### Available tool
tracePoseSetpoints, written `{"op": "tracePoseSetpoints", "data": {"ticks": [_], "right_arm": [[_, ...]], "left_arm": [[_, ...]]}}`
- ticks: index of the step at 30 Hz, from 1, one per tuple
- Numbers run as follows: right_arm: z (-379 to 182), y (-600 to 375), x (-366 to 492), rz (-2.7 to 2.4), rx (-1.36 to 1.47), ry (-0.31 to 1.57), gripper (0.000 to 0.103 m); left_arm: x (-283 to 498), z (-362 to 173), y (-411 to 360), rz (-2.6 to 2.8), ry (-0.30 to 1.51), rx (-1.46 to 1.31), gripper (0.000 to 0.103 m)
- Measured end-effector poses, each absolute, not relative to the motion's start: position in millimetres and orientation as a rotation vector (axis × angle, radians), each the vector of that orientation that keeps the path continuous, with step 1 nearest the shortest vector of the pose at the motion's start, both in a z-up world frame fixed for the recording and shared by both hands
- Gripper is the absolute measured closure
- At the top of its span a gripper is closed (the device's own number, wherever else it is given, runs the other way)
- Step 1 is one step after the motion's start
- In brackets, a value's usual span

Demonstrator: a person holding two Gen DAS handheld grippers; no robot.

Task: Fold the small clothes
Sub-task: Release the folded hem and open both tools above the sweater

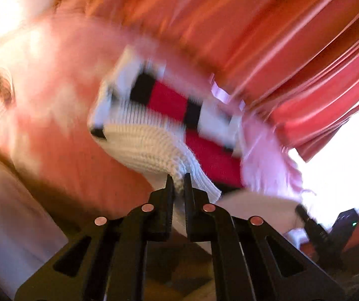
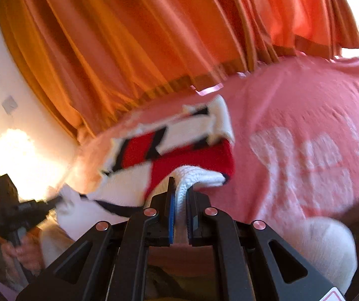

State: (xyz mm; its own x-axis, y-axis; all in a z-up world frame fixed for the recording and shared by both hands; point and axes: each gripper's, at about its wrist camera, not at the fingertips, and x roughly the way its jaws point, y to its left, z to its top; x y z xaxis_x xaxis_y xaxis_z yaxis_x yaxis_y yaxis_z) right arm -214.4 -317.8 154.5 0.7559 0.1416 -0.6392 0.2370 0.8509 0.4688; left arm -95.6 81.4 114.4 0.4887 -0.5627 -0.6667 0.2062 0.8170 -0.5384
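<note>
My left claw (image 1: 178, 181) points down at a slant, its jaws pinched tight on the white ribbed hem of the sweater (image 1: 159, 125). My right claw (image 2: 180, 185) tilts down much the same way and is clamped on another white knit fold of the sweater (image 2: 174, 148), which bunches between its blue-lined pads. The sweater, white with red and black blocks, hangs stretched between the two claws above the pink bedspread (image 2: 292, 125), near the bed's far edge under the orange curtain (image 2: 129, 37).

The left view is badly blurred, yet it shows the right claw (image 1: 307, 219) at the lower right. The right view alone shows my hand (image 2: 20, 253) wrapped round the handle of the left claw (image 2: 54, 200) at the lower left, white print on the bedspread, and a white sock (image 2: 330, 245) beside my right claw.
</note>
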Motion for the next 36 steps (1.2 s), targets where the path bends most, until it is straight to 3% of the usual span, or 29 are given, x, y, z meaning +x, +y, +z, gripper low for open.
{"op": "tracePoseSetpoints", "data": {"ticks": [4, 8, 14, 15, 16, 17, 18, 19, 27, 30, 32, 33, 35, 36], "right_arm": [[177, -329, -155, -0.013, 0.513, 0.623, 0.096], [162, -354, -60, -0.041, 0.517, 0.631, 0.095], [81, -396, 53, -0.184, 0.527, 0.8, 0.084], [78, -400, 51, -0.187, 0.534, 0.78, 0.081], [78, -403, 48, -0.189, 0.527, 0.765, 0.064], [78, -406, 43, -0.224, 0.505, 0.754, 0.053], [80, -409, 41, -0.256, 0.492, 0.748, 0.042], [81, -412, 39, -0.268, 0.485, 0.743, 0.041], [45, -398, 77, -0.145, 0.405, 0.951, 0.041], [37, -376, 90, -0.099, 0.315, 0.997, 0.028], [30, -363, 97, -0.094, 0.234, 1.023, 0.028], [24, -359, 101, -0.096, 0.2, 1.038, 0.029], [11, -355, 107, -0.086, 0.164, 1.077, 0.061], [8, -358, 108, -0.069, 0.18, 1.099, 0.09]], "left_arm": [[-39, 163, 77, -0.472, 0.779, -0.379, 0.097], [53, 166, 45, -0.416, 0.743, -0.332, 0.096], [172, 75, 5, -0.274, 0.919, -0.273, 0.087], [176, 66, 10, -0.272, 0.928, -0.309, 0.087], [176, 60, 19, -0.279, 0.914, -0.338, 0.081], [175, 57, 28, -0.264, 0.87, -0.34, 0.073], [174, 56, 34, -0.229, 0.839, -0.319, 0.054], [175, 55, 40, -0.196, 0.819, -0.306, 0.045], [209, 27, 12, -0.288, 0.915, -0.138, 0.045], [223, -2, 0, -0.271, 1.028, -0.091, 0.044], [230, -18, 3, -0.258, 1.103, -0.159, 0.045], [231, -21, 6, -0.249, 1.114, -0.197, 0.053], [232, -20, 7, -0.268, 1.121, -0.223, 0.086], [232, -15, 7, -0.295, 1.122, -0.242, 0.094]]}}
